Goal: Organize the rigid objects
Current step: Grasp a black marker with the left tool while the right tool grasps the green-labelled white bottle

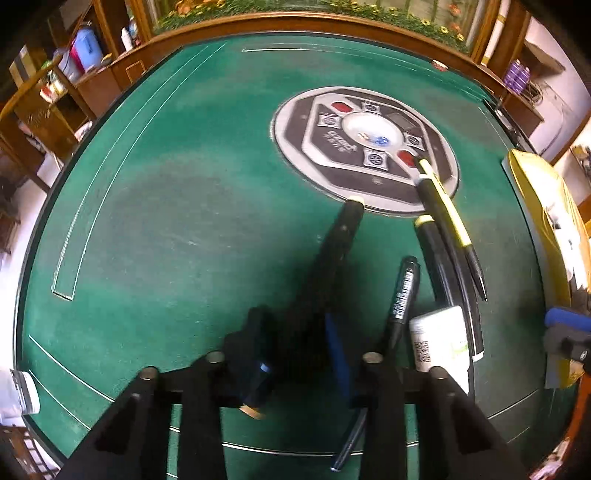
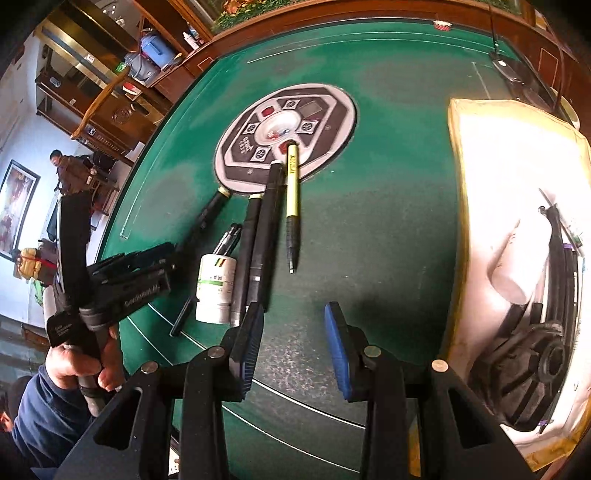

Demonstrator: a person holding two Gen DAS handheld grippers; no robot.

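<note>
My left gripper point(image 1: 301, 339) is shut on a long black tool point(image 1: 340, 236) with a pale tip that points toward the round centre plate point(image 1: 295, 122); it also shows in the right wrist view point(image 2: 207, 214). To its right lie a black marker point(image 1: 402, 295), a white pill bottle point(image 1: 439, 339), two black sticks point(image 1: 447, 269) and a yellow-and-black pen point(image 1: 450, 218). In the right wrist view the bottle point(image 2: 216, 284), sticks point(image 2: 260, 236) and pen point(image 2: 292, 192) lie left of and ahead of my right gripper point(image 2: 295, 347), which is open and empty above the green felt.
A yellow-rimmed tray point(image 2: 456, 177) with a white liner at the right holds a black round ribbed part point(image 2: 524, 373), black cables and a white tube. The table has a wooden rim point(image 1: 295, 22). Shelves and a person stand beyond at the left.
</note>
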